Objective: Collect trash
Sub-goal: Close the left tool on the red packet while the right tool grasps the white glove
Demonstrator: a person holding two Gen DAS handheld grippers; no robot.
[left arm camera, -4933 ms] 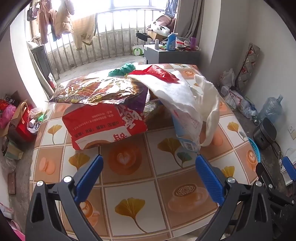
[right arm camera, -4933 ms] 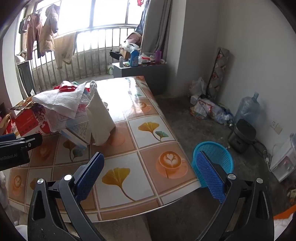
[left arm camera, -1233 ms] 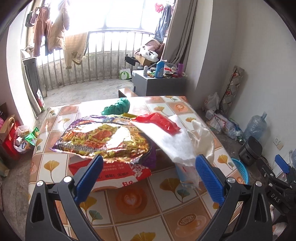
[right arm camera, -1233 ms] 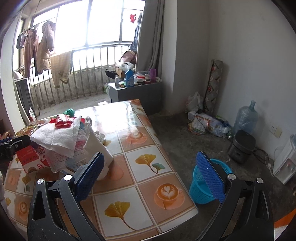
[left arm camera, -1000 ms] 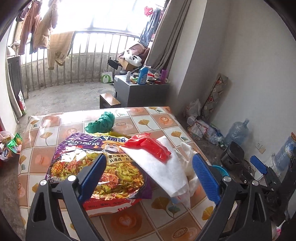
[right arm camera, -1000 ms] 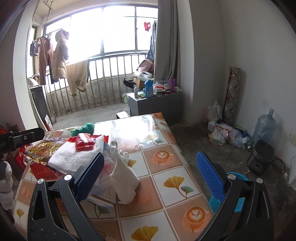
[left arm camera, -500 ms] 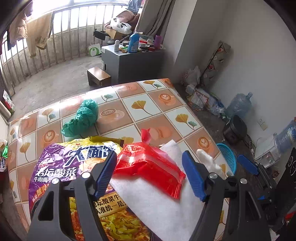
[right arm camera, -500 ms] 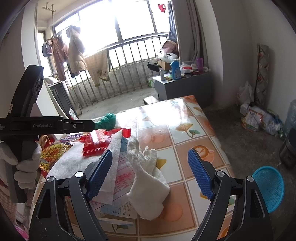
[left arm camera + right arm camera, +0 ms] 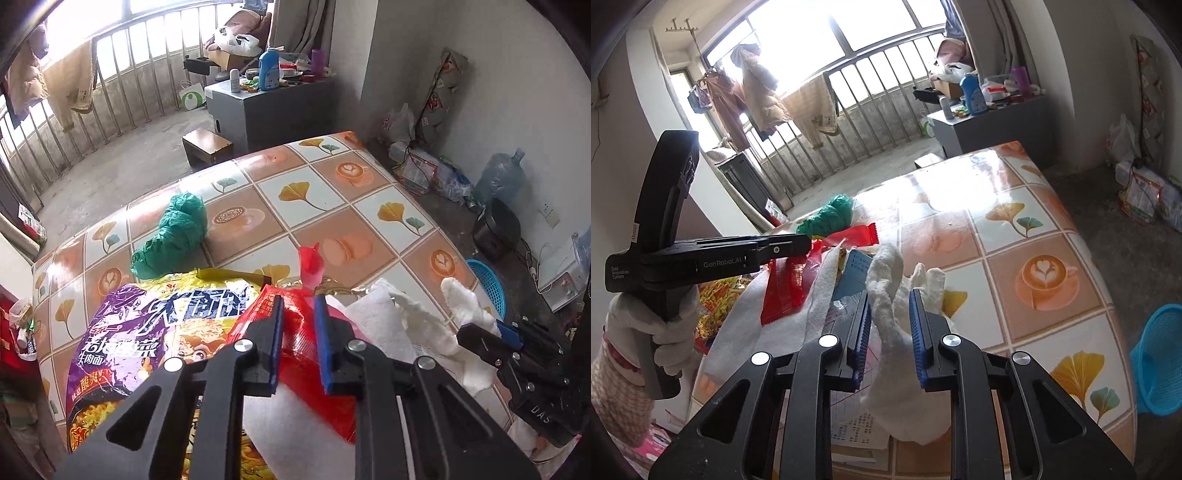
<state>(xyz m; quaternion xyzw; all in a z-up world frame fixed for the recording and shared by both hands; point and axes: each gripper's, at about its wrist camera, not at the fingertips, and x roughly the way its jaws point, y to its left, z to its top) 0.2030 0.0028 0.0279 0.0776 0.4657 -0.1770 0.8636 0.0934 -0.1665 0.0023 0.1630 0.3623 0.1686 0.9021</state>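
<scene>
A pile of trash lies on the tiled table (image 9: 332,206). On top of it is a red plastic wrapper (image 9: 303,373), resting on a white sheet (image 9: 295,435). My left gripper (image 9: 299,304) comes down on the wrapper; its jaws are closing and the blue pads pinch the crumpled red film. In the right wrist view the left gripper (image 9: 809,245) shows from the side with the red wrapper (image 9: 783,291) at its tip. My right gripper (image 9: 890,295) is closing on a white glove (image 9: 908,387), whose cuff stands between the pads.
A purple and yellow noodle bag (image 9: 147,332) lies under the pile, and a crumpled green bag (image 9: 173,229) sits behind it. A blue basket (image 9: 1160,358) stands on the floor right of the table. Printed paper (image 9: 857,269) lies beneath the glove. A grey cabinet (image 9: 273,107) stands beyond.
Both grippers dropped onto the pile. The left jaws narrowed from wide apart onto the red wrapper, and the right jaws narrowed onto the white glove.
</scene>
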